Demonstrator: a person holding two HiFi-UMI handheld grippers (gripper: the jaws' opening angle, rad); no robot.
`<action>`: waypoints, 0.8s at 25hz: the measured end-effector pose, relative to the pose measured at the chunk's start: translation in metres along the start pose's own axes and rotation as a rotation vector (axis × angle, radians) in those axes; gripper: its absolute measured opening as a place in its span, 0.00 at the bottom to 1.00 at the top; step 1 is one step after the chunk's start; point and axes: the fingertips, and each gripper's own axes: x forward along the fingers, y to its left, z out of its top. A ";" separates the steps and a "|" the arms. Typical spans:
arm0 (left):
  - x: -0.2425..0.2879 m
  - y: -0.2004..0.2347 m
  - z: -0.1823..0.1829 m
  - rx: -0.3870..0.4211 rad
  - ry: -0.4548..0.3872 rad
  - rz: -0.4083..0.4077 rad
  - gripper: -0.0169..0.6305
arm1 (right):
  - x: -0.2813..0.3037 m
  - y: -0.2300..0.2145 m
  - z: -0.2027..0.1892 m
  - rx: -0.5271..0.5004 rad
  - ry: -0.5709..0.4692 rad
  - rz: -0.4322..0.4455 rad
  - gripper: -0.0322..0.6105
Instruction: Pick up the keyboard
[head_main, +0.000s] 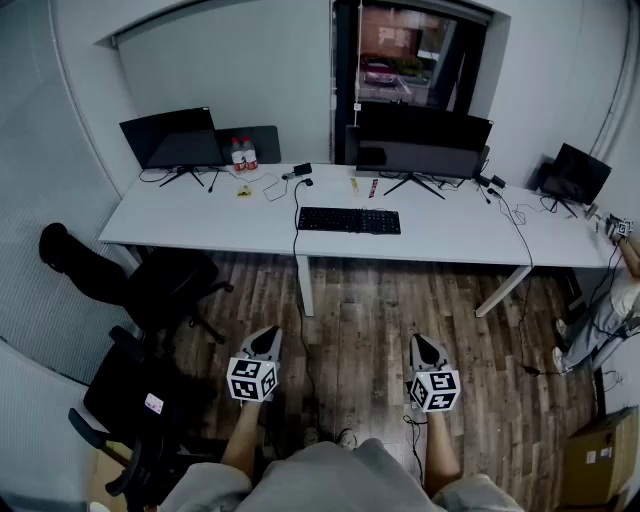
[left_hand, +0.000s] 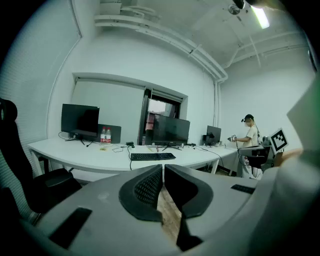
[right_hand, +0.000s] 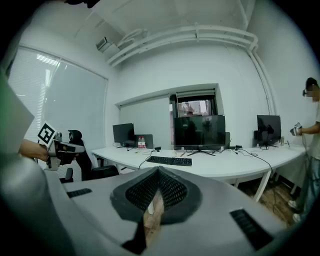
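The keyboard (head_main: 349, 220) lies flat on the desk (head_main: 200, 228), near the middle of the desk's front edge, in front of the large monitor (head_main: 420, 143). The left gripper (head_main: 264, 340) and right gripper (head_main: 424, 347) hover over the floor (head_main: 360, 310), well short of the desk's front edge, both pointing toward the desk. Left jaws: closed tip to tip, nothing between them. Right jaws: closed together, nothing held. Two bottles (head_main: 243, 153) stand at the desk's back edge
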 end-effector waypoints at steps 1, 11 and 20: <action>0.001 0.000 0.001 0.001 -0.001 0.000 0.06 | 0.001 0.000 0.001 -0.001 -0.002 0.001 0.05; 0.003 -0.007 0.000 0.008 -0.007 -0.016 0.06 | -0.002 0.001 0.002 0.019 -0.029 0.026 0.05; 0.009 -0.022 -0.003 -0.007 -0.018 -0.071 0.35 | 0.003 0.004 0.000 0.002 -0.028 0.072 0.49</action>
